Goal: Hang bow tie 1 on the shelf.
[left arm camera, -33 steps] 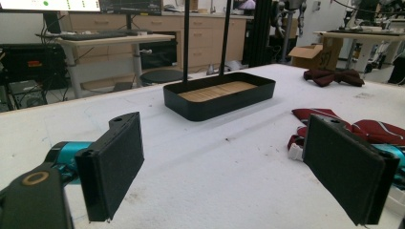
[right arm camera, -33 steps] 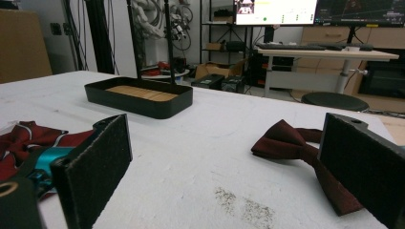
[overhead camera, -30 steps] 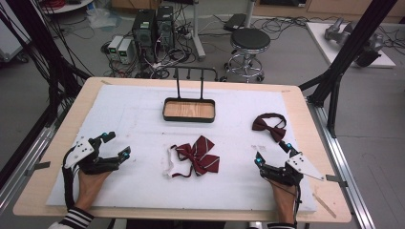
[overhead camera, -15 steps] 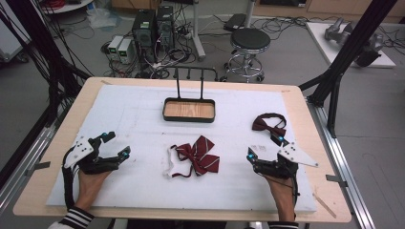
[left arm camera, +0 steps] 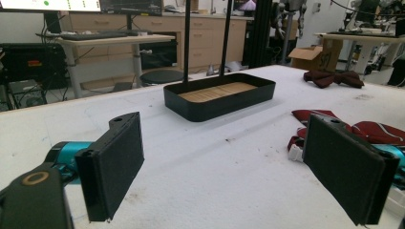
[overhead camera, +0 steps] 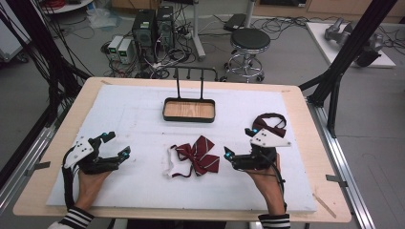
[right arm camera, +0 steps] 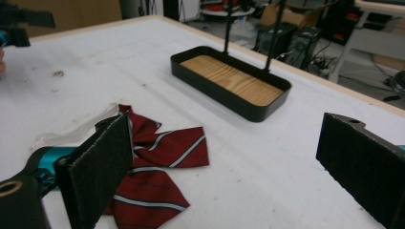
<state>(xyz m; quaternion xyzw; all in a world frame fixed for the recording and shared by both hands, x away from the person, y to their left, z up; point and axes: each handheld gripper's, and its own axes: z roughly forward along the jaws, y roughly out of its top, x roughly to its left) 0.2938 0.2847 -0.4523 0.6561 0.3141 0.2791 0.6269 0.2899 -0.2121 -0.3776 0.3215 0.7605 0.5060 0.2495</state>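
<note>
Approach step: our right gripper (overhead camera: 239,143) hangs jaws spread, empty, striped bow tie (overhead camera: 197,157) just left of it. Left gripper (overhead camera: 117,144) likewise released. Next we close in, pinch knot.

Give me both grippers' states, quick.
Left gripper: open, holding nothing.
Right gripper: open, holding nothing, beside the striped bow tie.

Two bow ties lie on the tabletop (overhead camera: 57,143): one striped bow tie (overhead camera: 197,156) and one plain dark bow tie (overhead camera: 270,125). There is one black tray (overhead camera: 189,110) with a wooden floor. Two hand-held grippers are present, one left hand-held gripper (overhead camera: 117,146) and one right hand-held gripper (overhead camera: 239,142).
</note>
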